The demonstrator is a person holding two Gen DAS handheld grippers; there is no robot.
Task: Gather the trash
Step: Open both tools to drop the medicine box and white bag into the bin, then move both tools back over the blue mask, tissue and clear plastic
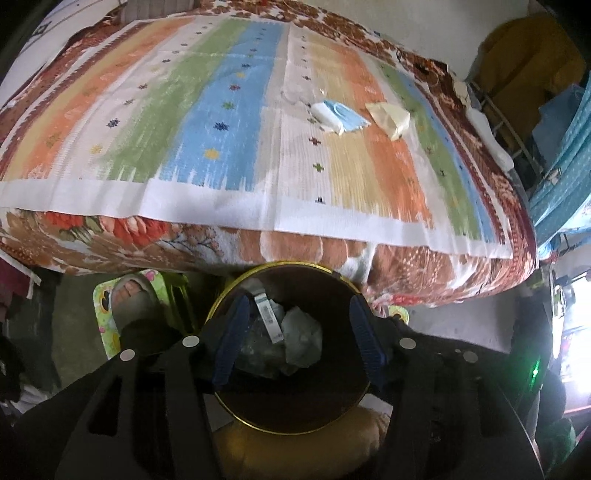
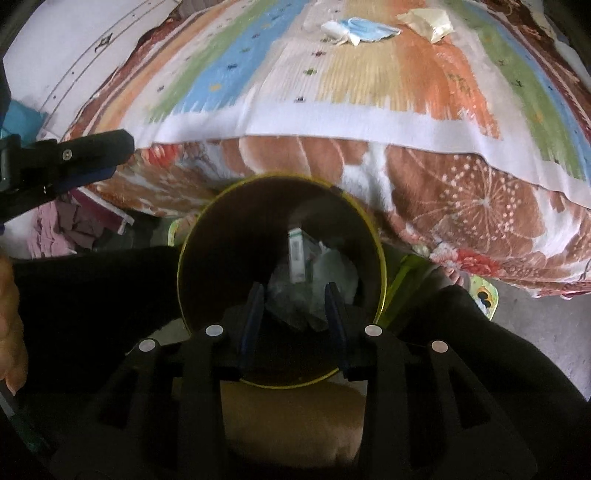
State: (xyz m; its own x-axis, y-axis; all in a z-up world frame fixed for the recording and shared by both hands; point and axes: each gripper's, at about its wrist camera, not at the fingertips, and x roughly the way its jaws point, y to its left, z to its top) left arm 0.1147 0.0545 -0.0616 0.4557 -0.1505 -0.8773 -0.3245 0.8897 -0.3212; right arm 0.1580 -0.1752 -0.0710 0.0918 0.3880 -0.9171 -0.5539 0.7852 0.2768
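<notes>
A round bin with a gold rim [image 1: 291, 402] stands on the floor against the bed. Inside it lie a white barcoded box [image 1: 267, 314] and crumpled pale paper [image 1: 301, 336]. My left gripper [image 1: 299, 300] hangs over the bin's mouth, open, with nothing between its blue pads. In the right wrist view the same bin [image 2: 229, 236] holds the box [image 2: 297, 254]. My right gripper [image 2: 293, 286] is over it with its jaws partly apart and empty. On the bed lie a blue face mask [image 1: 347, 114] [image 2: 369, 29] with white tissue and a cream crumpled wrapper [image 1: 389, 118] [image 2: 428, 20].
The bed has a striped cover [image 1: 221, 110] over a floral blanket [image 1: 424, 266] that hangs down behind the bin. A person's sandalled foot [image 1: 133, 295] rests on a green patterned mat left of the bin. Clothes [image 2: 74, 229] are piled at the left. A cluttered rack [image 1: 517, 92] stands right of the bed.
</notes>
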